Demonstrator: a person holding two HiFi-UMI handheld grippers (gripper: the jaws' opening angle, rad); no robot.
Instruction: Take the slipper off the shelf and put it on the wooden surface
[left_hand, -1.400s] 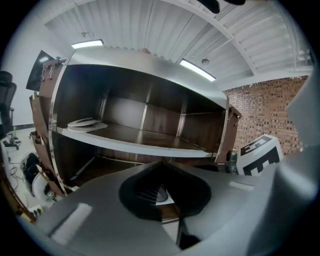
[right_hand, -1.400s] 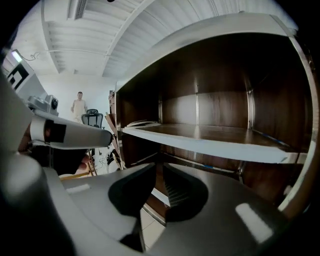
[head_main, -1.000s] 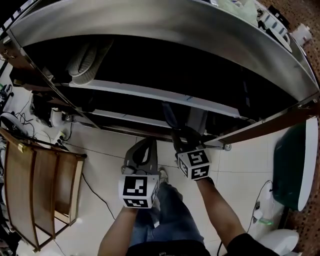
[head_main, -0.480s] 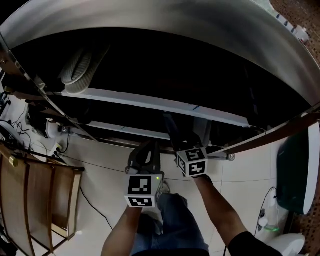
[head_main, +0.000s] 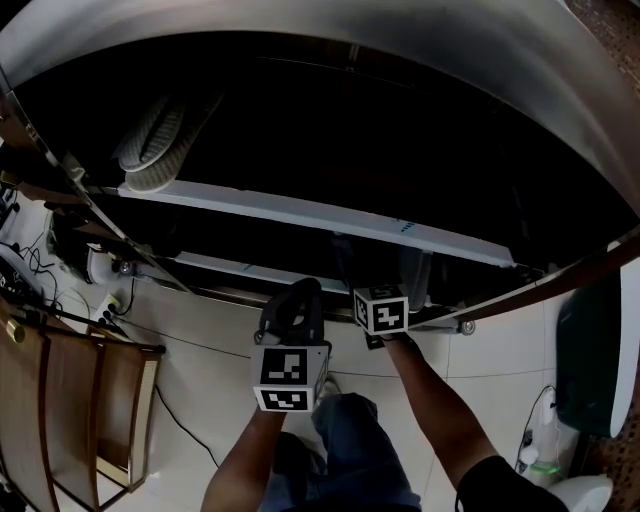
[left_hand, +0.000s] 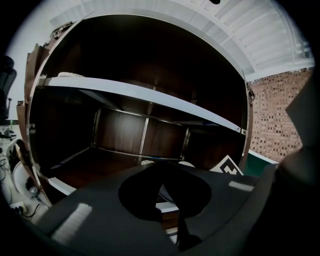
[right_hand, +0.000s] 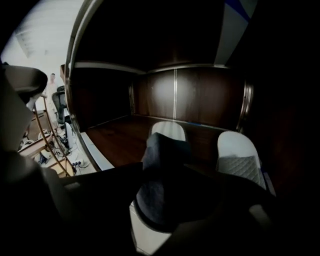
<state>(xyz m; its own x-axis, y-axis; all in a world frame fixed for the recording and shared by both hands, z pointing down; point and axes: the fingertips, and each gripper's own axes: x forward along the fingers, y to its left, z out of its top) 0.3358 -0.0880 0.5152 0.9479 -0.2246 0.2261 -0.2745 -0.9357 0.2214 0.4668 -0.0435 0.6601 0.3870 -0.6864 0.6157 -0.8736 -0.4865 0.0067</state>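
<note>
The dark slipper (right_hand: 161, 167) lies on the shelf's wooden bottom board (right_hand: 117, 135), near the front edge. Its long axis runs from front to back, and which end is the toe cannot be told. It sits between the jaws of the right tool (right_hand: 172, 192), which have just been opening and now stand wide, not pressing it. A white slipper (right_hand: 236, 152) lies beside it, parallel.

Only the right gripper view shows these two; in the head view that bay is black. The head view alone shows a grey slipper (head_main: 150, 148) clearly, on the upper board (head_main: 300, 211). The left tool (head_main: 302, 292) is closed and empty.

A second ago the dark slipper stood out in front of the shelf, and both tools were higher.
</note>
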